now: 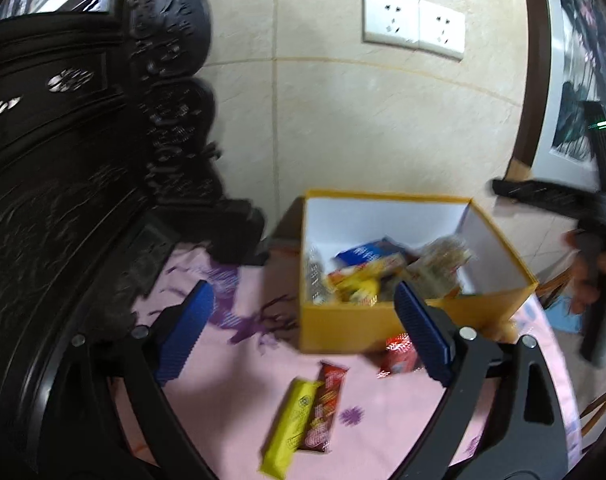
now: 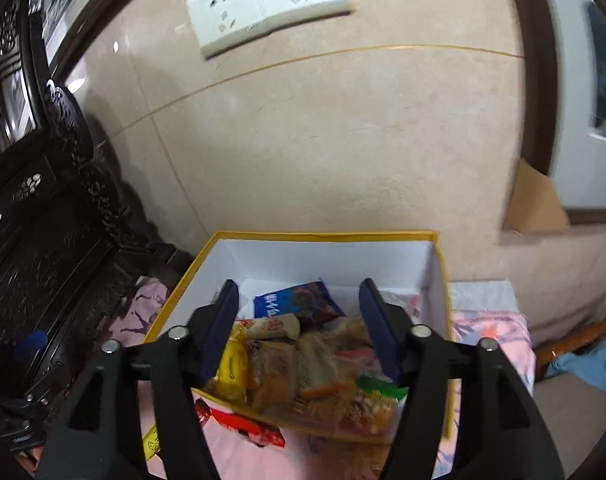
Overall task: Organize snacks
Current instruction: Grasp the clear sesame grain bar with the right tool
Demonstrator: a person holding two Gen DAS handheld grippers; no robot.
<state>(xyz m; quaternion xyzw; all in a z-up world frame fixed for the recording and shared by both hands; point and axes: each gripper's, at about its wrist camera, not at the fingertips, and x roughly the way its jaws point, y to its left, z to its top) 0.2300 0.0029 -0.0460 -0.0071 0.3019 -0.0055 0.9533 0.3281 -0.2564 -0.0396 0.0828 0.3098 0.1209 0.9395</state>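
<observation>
Snacks fill the bottom of a yellow box with white inner walls, standing on a pink cloth near the tiled wall. Inside lie a blue packet, a yellow packet and several clear wrapped ones. On the cloth in front of the box lie a yellow bar and a red bar, touching side by side, with a red wrapper just beside the box. The left gripper hovers above the cloth, jaws wide apart, nothing between them. The right gripper hangs over the box, jaws apart above the snacks, gripping nothing
</observation>
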